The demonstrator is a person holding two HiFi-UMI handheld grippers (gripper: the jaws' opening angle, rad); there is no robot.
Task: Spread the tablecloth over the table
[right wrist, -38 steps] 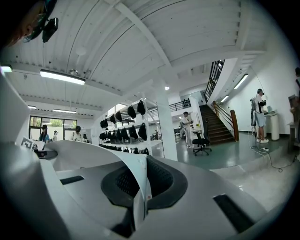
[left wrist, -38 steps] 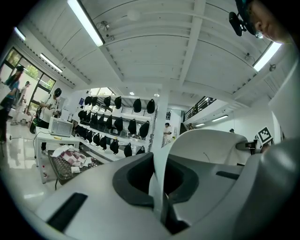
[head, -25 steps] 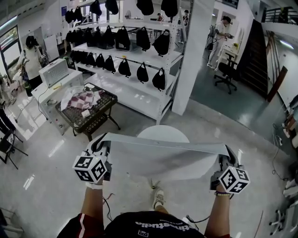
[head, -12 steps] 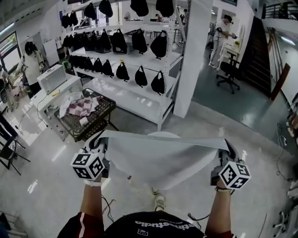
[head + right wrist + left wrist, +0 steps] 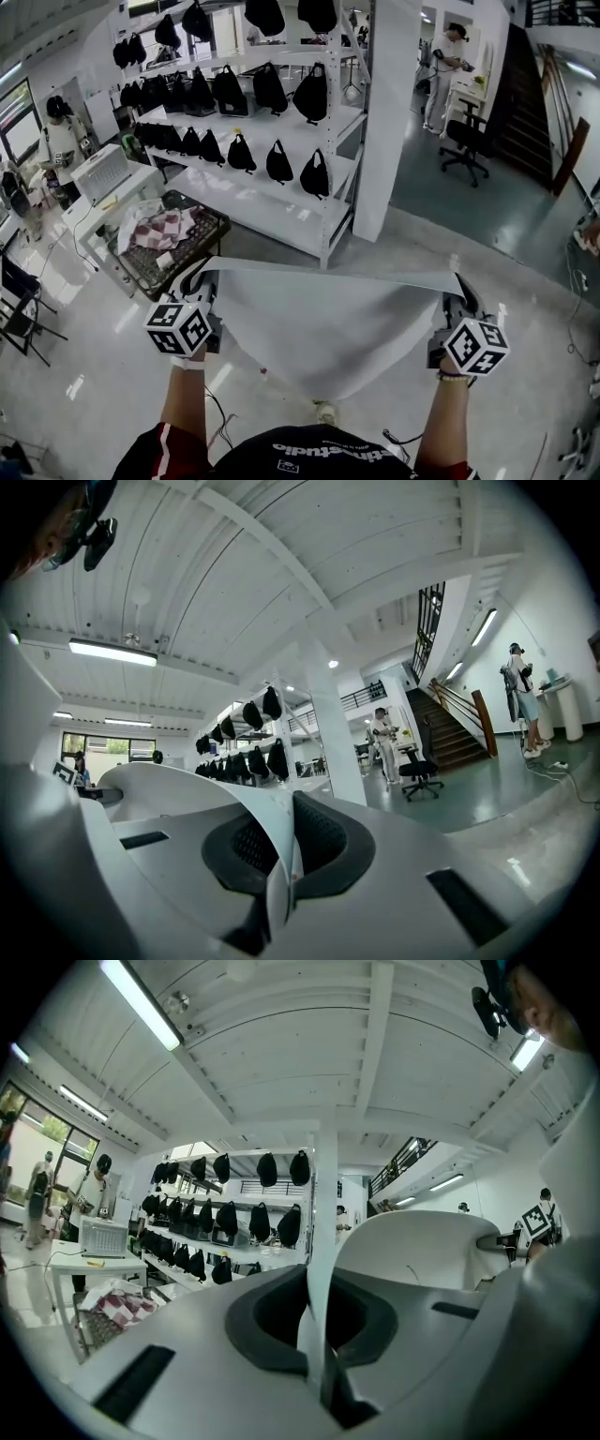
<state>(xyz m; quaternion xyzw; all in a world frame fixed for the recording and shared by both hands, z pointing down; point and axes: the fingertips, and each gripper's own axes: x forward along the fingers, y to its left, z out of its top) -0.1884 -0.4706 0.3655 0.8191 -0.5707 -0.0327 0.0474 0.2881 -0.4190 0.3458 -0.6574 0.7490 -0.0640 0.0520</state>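
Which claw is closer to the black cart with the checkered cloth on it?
Left. The left claw grips one tablecloth corner right by the cart's near edge. The right claw grips the opposite corner, a full cloth width off to the cart's right.

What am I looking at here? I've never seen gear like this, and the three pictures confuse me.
There is no robot. A person holds a two-jaw gripper in each hand. The head view comes from a camera on the person's head, looking down at the left gripper and the right gripper; the marker cubes are part of them. The two gripper views come from cameras riding on each gripper, looking along its jaws. Both grippers are shut on the top edge of a white tablecloth, which stretches between them and hangs in the air. No table shows under it. Behind stands a shelf rack with black bags.
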